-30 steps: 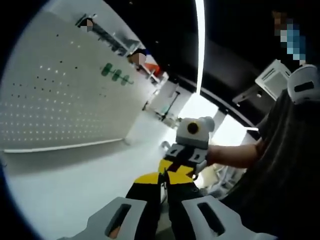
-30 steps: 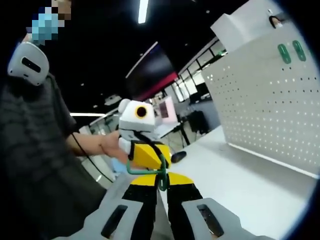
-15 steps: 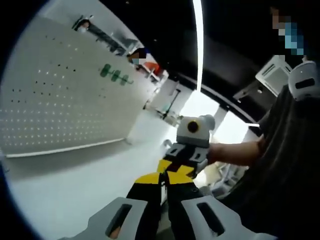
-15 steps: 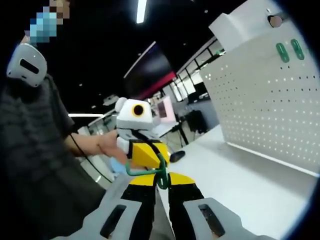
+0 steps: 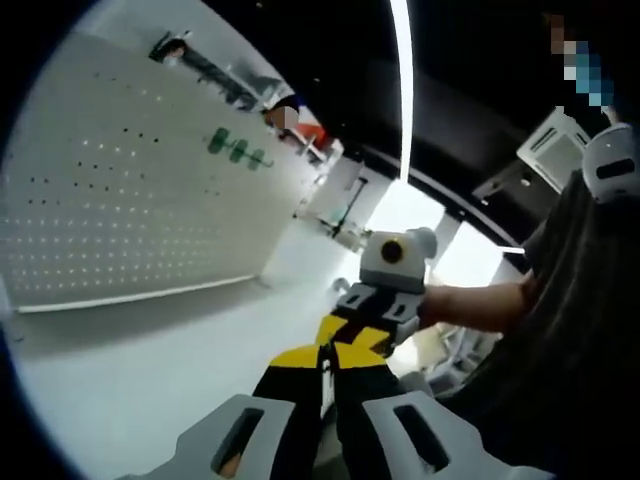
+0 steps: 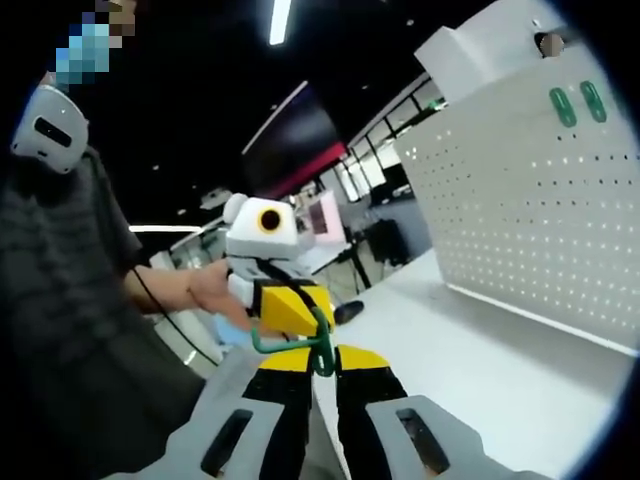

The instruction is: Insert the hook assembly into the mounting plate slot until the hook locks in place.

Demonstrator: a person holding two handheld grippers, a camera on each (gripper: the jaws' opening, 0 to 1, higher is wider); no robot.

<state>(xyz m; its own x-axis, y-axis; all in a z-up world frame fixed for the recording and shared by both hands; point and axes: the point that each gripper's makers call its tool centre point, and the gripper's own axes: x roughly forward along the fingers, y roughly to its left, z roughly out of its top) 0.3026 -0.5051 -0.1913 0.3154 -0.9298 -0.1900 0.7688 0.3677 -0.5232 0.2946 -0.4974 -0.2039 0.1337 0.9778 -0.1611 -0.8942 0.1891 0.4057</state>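
A white desk (image 5: 150, 370) carries an upright white pegboard (image 5: 120, 200) with rows of small holes; green hooks (image 5: 236, 150) hang high on it. Beyond lie a dark ceiling with a long light strip (image 5: 403, 80), windows and distant furniture. A person in a dark shirt (image 6: 60, 330) holds both tools.

In the right gripper view, the right tongs (image 6: 322, 372) are closed on a green wire hook (image 6: 322, 350), and the left tongs (image 6: 290, 308) meet them tip to tip, touching the same hook just above the desk edge, well apart from the pegboard.

In the left gripper view, the left tongs (image 5: 326, 362) look pressed together against the right tongs (image 5: 368, 322); the hook there is barely discernible.
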